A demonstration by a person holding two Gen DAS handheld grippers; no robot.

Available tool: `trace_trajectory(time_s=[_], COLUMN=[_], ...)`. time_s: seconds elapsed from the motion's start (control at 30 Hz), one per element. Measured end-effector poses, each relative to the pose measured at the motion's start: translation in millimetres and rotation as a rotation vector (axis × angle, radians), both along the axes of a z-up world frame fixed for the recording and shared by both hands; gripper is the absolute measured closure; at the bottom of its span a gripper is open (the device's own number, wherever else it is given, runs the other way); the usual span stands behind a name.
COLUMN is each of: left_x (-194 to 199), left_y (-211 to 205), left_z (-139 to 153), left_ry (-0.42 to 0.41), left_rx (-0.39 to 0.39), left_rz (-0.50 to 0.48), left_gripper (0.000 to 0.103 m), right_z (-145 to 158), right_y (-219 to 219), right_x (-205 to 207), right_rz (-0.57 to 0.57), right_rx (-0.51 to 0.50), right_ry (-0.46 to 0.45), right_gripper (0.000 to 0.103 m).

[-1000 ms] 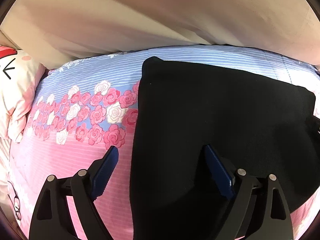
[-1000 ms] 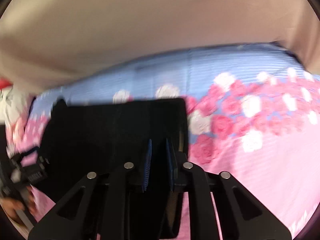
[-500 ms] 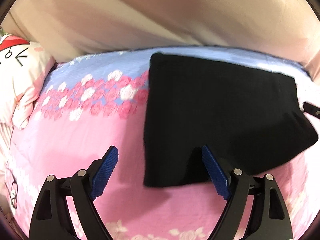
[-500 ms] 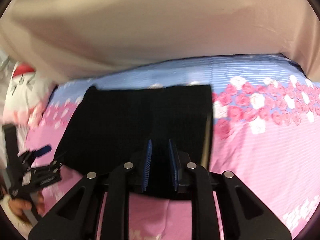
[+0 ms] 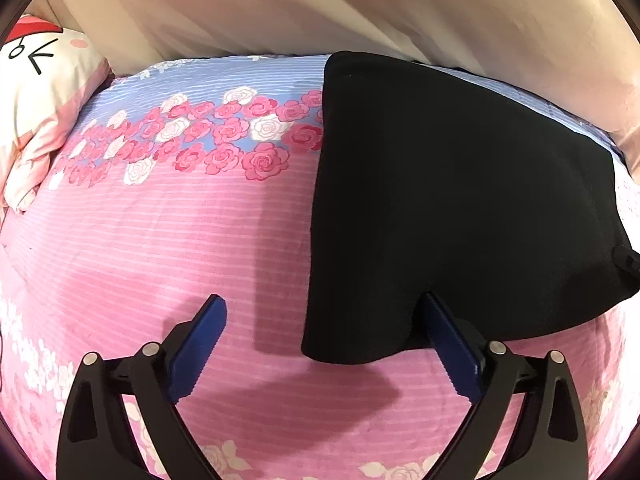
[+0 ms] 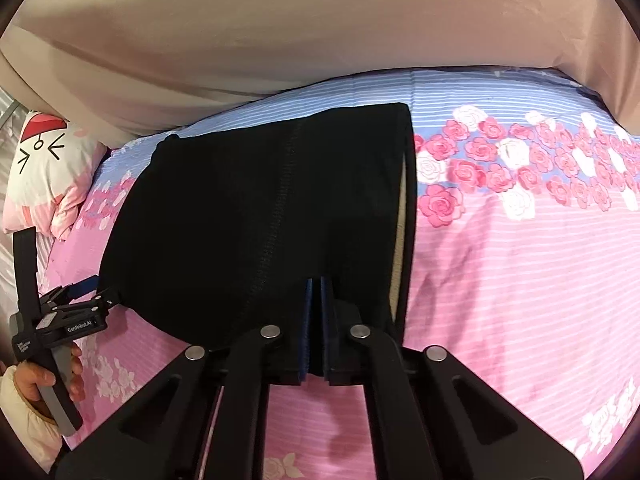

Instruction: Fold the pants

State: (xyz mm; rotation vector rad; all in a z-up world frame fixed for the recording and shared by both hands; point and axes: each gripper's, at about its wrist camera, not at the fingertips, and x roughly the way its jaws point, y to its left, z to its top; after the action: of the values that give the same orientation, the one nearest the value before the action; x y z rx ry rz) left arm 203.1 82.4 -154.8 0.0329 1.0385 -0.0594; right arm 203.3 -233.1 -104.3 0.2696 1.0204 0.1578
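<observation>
Pants: black pants (image 5: 460, 208) folded into a flat, thick knit block, lying on the bedspread (image 5: 160, 248) just beside its band of printed roses.
Seam: a stitched line runs down the top layer; a pale lining strip shows at one edge.
Writing: "GenRobot.AI" on the left gripper's body.
Bedspread: soft pink and blue stripes.
Left gripper (image 5: 320, 308): jaws just widened, spread fully, straddling the pants' near corner, pads clear.
Right gripper (image 6: 316, 292): blue ribbed pads just closed together, empty, over the pants' near edge.
</observation>
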Motion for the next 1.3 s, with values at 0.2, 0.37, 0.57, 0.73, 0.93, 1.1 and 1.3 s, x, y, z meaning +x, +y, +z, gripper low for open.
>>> trace_trajectory(time_s=[0.2,0.37,0.57,0.73,0.93,1.1,1.3], left_x=[-3.0,-10.4,-21.4,-20.8,-2.2,-1.6,22.1], left_y=[-0.6,-3.4,-14.6,-33.8,-40.8,-10.2,15.0], left_z=[8.9,23.3,41.4,49.9,18.9,25.0,45.5], left_ry=[-0.009,-0.008,0.023,0.037,0.095,0.098,0.041], left_rx=[0.026,0.068,0.048,0.009,0.090,-0.005,0.013], left_rz=[-0.041,-0.056,-0.064,-0.079,-0.062,-0.008,0.052], left_gripper=[0.006,0.010,0.010,0.010,0.009,0.010,0.010], right_z=[8.1,25.6,47.5,26.9,5.1,42.1,43.8], right_y=[-11.9,-17.4,21.3,38.2,8.8,-10.7,-34.6], right_x=[-12.6,-26.6,-31.0,-22.8,-19.6,-18.5,15.0], right_rz=[-0.029,-0.120,-0.005,0.016,-0.031,-0.115,-0.145], right_rx=[-0.027,-0.138,-0.123,-0.096,-0.037,-0.037,-0.093], right_ry=[0.001,0.010,-0.038,0.003,0.053,-0.020,0.009], right_gripper=[0.101,0.093,0.093,0.093,0.099,0.091,0.091])
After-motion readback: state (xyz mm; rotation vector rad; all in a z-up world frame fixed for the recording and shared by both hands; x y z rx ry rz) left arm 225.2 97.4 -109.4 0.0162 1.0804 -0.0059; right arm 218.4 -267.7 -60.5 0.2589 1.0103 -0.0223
